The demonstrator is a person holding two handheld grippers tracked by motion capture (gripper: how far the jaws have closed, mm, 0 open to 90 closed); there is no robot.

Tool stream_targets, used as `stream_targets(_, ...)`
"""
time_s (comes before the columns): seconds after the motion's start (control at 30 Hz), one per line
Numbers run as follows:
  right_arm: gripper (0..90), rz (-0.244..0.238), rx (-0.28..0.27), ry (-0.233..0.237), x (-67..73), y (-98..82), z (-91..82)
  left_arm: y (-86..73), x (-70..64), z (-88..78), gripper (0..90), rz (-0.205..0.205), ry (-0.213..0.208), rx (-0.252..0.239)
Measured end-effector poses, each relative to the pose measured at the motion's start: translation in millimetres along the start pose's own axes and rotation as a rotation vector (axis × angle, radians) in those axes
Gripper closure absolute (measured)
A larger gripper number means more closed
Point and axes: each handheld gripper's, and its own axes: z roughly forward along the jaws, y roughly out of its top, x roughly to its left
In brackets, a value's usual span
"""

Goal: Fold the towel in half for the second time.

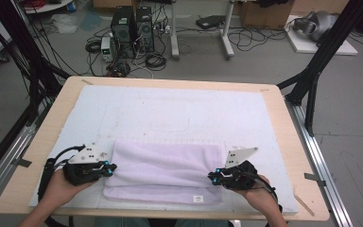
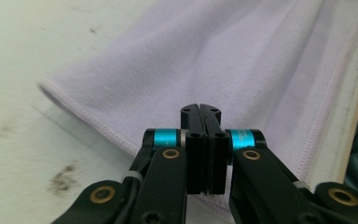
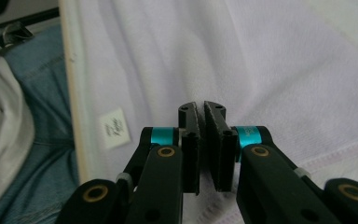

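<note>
A folded lavender towel [image 1: 165, 172] lies on the near part of the white mat, its small white label [image 1: 198, 198] at the front edge. My left gripper [image 1: 111, 168] sits at the towel's left edge, jaws pressed together with no cloth seen between them; in the left gripper view [image 2: 200, 108] the towel [image 2: 223, 60] spreads out beyond the tips. My right gripper [image 1: 211, 178] is at the towel's right edge. In the right gripper view [image 3: 201, 106] its tips nearly touch above the towel [image 3: 270, 70], nothing visible in the thin gap, and the label [image 3: 114, 127] lies to the left.
The white mat [image 1: 170, 109] covers most of the wooden table [image 1: 52, 142]. Black frame posts [image 1: 312, 75] stand at both sides, and computer towers [image 1: 132, 30] with cables sit on the floor behind. The person's jeans [image 3: 37, 154] are just past the table's near edge.
</note>
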Motion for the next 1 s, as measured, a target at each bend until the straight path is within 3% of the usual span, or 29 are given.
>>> stream_targets(0.1, 84.1, -0.02, -0.012, 0.031, 10.2, 7.1, -6.7, 2.3, 0.5, -16.3, 88.5, -0.005, -0.007, -0.029)
stream_targets(0.17, 79.1, -0.026, -0.011, 0.062, 15.1, 7.6, -8.1, -1.2, -2.3, -18.0, 87.4, -0.009, -0.046, -0.023)
stream_targets(0.2, 76.2, -0.021, -0.012, 0.071, 16.4, 6.8, -8.5, -4.0, -4.0, -16.1, 82.6, -0.011, -0.054, -0.016)
stream_targets(0.23, 73.8, -0.022, -0.022, 0.065, 16.6, 6.0, -8.3, -6.9, -5.3, -12.7, 73.8, -0.023, -0.066, -0.003)
stream_targets(0.33, 70.6, -0.011, -0.038, 0.061, 14.9, 3.8, -6.8, -15.0, -7.5, 1.3, 65.6, -0.042, -0.09, 0.021)
stream_targets(0.53, 64.8, -0.009, 0.046, 0.043, 11.6, -10.9, 15.4, -27.1, -17.5, 32.3, 56.8, -0.031, -0.116, 0.114)
stream_targets(0.63, 69.7, 0.001, 0.081, 0.04, 12.4, -20.3, 25.0, -29.0, -19.7, 34.4, 59.1, -0.023, -0.1, 0.11)
stream_targets(0.7, 77.3, -0.004, 0.072, 0.027, 13.3, -23.4, 26.9, -29.1, -19.1, 33.0, 63.3, -0.01, -0.097, 0.114)
stream_targets(0.83, 86.7, -0.008, 0.078, 0.034, 13.1, -20.9, 23.6, -25.0, -15.7, 26.8, 81.7, 0.035, -0.082, 0.118)
stream_targets(1.0, 87.7, -0.008, 0.009, 0.032, 14.4, -12.9, 4.4, -11.8, -9.6, 6.5, 82.7, 0.053, -0.043, 0.057)
